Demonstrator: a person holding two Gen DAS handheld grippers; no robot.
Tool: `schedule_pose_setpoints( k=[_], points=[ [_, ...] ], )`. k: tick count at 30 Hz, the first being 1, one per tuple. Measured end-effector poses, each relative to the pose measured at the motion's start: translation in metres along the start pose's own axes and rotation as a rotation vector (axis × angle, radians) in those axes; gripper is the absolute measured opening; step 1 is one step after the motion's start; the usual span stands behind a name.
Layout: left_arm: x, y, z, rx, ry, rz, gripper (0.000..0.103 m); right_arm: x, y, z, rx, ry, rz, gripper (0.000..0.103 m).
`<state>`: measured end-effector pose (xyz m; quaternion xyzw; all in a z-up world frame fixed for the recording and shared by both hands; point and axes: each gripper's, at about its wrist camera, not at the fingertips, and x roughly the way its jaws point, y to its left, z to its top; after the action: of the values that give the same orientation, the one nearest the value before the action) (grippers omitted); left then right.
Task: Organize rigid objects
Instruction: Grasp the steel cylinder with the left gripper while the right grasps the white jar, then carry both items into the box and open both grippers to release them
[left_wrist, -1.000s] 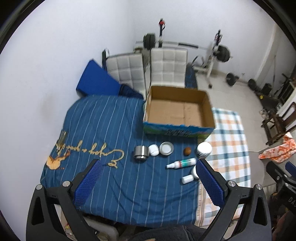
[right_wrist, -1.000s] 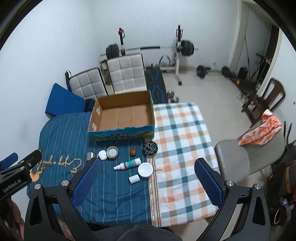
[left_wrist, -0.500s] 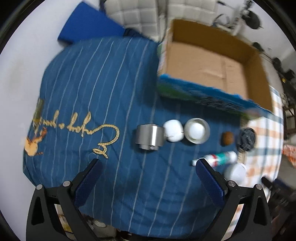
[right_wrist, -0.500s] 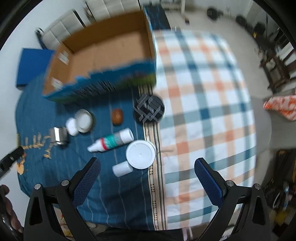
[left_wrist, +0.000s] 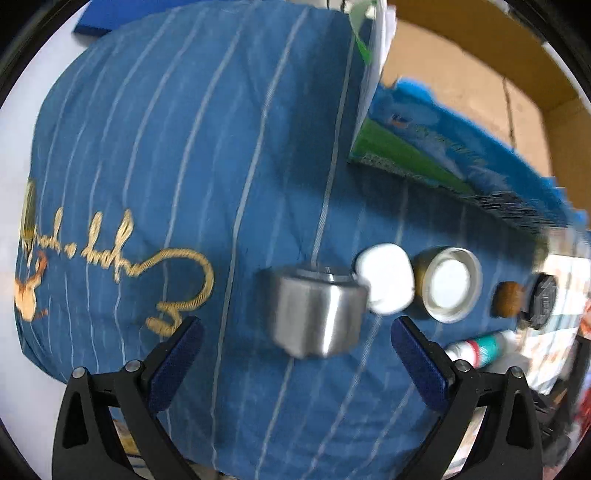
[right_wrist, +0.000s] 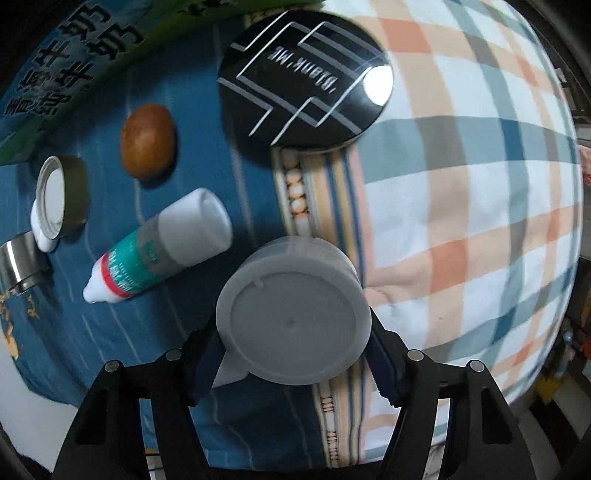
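Observation:
My left gripper (left_wrist: 295, 343) hangs open just above a short steel cylinder (left_wrist: 317, 314) on the blue striped cloth, its blue pads (left_wrist: 177, 354) well clear on both sides. To the cylinder's right lie a small white case (left_wrist: 386, 282), a tin with a white lid (left_wrist: 447, 284) and a brown nut (left_wrist: 508, 299). My right gripper (right_wrist: 293, 358) is closing, and its pads touch both sides of a white round jar (right_wrist: 291, 325). A white and teal bottle (right_wrist: 166, 247) lies to the jar's left. A small white piece (right_wrist: 231, 373) pokes out from under the jar.
The cardboard box (left_wrist: 443, 155) with its blue and green printed wall stands just behind the row of objects. A black round compact (right_wrist: 306, 74) sits where the blue cloth meets the checked cloth (right_wrist: 461, 184). The steel cylinder (right_wrist: 20, 262) shows at the far left of the right wrist view.
Both grippers have dropped from high over the table to just above the objects. The right jaws have narrowed around the white jar. The left jaws stay wide.

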<state>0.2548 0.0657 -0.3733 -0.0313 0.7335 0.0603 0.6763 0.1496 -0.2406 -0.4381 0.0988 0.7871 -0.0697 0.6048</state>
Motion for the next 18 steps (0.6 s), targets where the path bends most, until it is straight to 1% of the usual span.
schedule_pose_setpoints(
  k=[1,3,6,8,9,11,13,14,15,17,18],
  points=[
    [0.009,-0.001,0.004,0.01,0.017,0.009,0.103,-0.001,-0.002,0.0,-0.005,-0.006,-0.013,0.071],
    [0.026,-0.001,0.009,0.02,0.056,0.003,0.103,-0.003,-0.007,0.002,-0.004,0.006,-0.021,0.071],
    [0.038,0.002,0.011,0.016,0.08,-0.045,0.101,-0.005,-0.011,0.002,0.003,0.026,-0.017,0.071],
    [0.044,0.0,0.013,0.028,0.081,-0.035,0.101,-0.003,-0.015,0.004,0.012,0.036,-0.009,0.071],
    [0.049,0.0,0.015,0.032,0.084,-0.026,0.101,-0.011,-0.015,0.009,0.02,0.039,-0.005,0.071],
    [0.059,0.0,0.017,0.029,0.102,-0.018,0.1,-0.01,-0.022,0.008,0.039,0.043,0.008,0.071],
    [0.069,0.0,0.016,0.025,0.139,-0.039,0.093,-0.01,-0.027,0.008,0.047,0.044,0.016,0.071],
    [0.073,0.0,0.014,0.024,0.151,-0.05,0.093,-0.005,-0.033,0.012,0.051,0.045,0.02,0.07],
    [0.072,0.0,0.011,0.018,0.135,-0.055,0.092,-0.004,-0.037,0.011,0.06,0.048,0.025,0.07],
    [0.068,-0.001,0.008,0.027,0.12,-0.057,0.086,0.01,-0.04,0.013,0.07,0.055,0.029,0.07],
    [0.067,-0.002,0.006,0.031,0.111,-0.058,0.079,0.012,-0.044,0.013,0.073,0.05,0.026,0.07]
  ],
)
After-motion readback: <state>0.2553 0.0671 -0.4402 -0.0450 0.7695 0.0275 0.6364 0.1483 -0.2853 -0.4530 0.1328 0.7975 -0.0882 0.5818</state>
